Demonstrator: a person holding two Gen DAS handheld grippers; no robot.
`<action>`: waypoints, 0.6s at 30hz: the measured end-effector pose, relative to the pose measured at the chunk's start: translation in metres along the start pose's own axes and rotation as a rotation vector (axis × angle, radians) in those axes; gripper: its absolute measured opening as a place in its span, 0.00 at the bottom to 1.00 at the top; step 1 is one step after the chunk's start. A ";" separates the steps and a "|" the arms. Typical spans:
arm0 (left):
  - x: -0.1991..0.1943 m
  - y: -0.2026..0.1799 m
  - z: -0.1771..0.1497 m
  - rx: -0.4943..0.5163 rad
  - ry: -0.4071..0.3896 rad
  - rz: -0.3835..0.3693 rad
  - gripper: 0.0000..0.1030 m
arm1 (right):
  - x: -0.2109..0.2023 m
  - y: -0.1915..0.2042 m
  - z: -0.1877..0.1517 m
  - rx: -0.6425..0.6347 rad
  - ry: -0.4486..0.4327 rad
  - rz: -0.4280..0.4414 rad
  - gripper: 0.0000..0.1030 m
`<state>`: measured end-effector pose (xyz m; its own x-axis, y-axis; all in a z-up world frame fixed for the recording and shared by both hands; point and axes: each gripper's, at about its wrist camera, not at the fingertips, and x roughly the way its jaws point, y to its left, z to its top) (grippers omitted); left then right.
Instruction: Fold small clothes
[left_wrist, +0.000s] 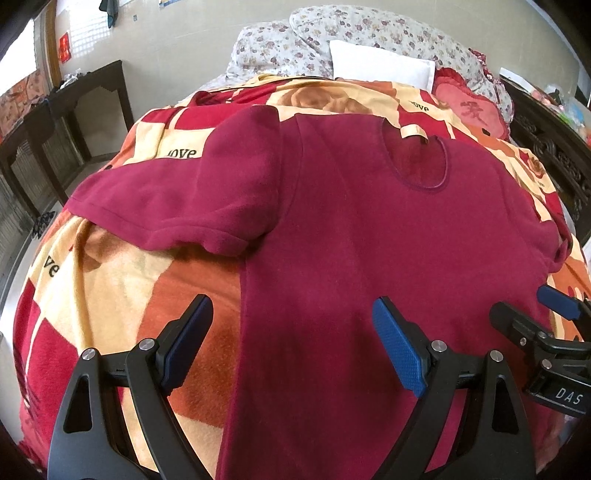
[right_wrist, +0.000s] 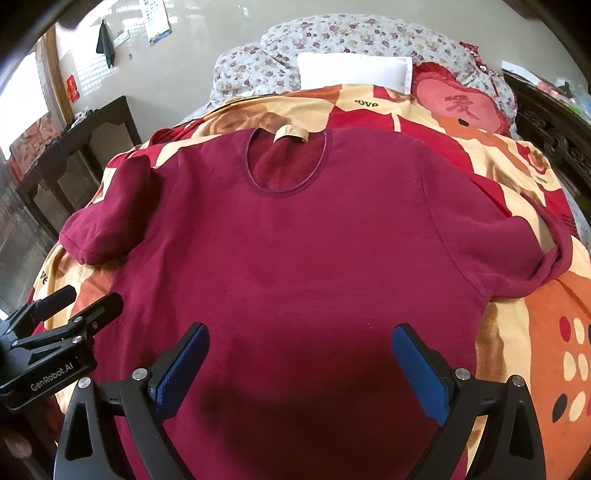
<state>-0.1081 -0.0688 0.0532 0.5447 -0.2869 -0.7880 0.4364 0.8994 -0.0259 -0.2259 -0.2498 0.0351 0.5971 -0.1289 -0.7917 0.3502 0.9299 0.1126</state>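
A dark red short-sleeved T-shirt (left_wrist: 369, 229) (right_wrist: 295, 240) lies flat on a bed, neck hole and tan label toward the pillows. My left gripper (left_wrist: 295, 314) is open above the shirt's lower left side, one blue pad over the blanket, the other over the cloth. My right gripper (right_wrist: 301, 339) hangs open over the lower middle of the shirt, nothing between its pads. Each gripper shows at the edge of the other's view: the right gripper (left_wrist: 532, 321) and the left gripper (right_wrist: 92, 306). The left sleeve (left_wrist: 166, 206) is spread out; the right sleeve (right_wrist: 535, 251) is slightly bunched.
A red, cream and orange blanket (left_wrist: 110, 295) covers the bed. At its head lie a white pillow (right_wrist: 354, 70), a floral quilt (right_wrist: 332, 37) and a red heart cushion (right_wrist: 458, 103). Dark wooden furniture (left_wrist: 74, 110) stands on the left, a carved bedframe (right_wrist: 561, 147) on the right.
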 end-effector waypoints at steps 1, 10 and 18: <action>0.001 0.000 0.000 0.000 0.002 0.001 0.86 | 0.001 0.001 0.000 -0.004 0.001 -0.001 0.95; 0.007 0.000 0.002 -0.001 0.011 0.001 0.86 | 0.007 -0.001 0.001 -0.004 0.006 -0.018 0.95; 0.010 -0.003 0.003 0.005 0.018 0.002 0.86 | 0.010 -0.013 0.002 0.022 0.018 -0.030 0.95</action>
<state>-0.1014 -0.0750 0.0469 0.5327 -0.2797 -0.7987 0.4394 0.8981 -0.0214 -0.2232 -0.2633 0.0268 0.5733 -0.1508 -0.8054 0.3842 0.9176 0.1016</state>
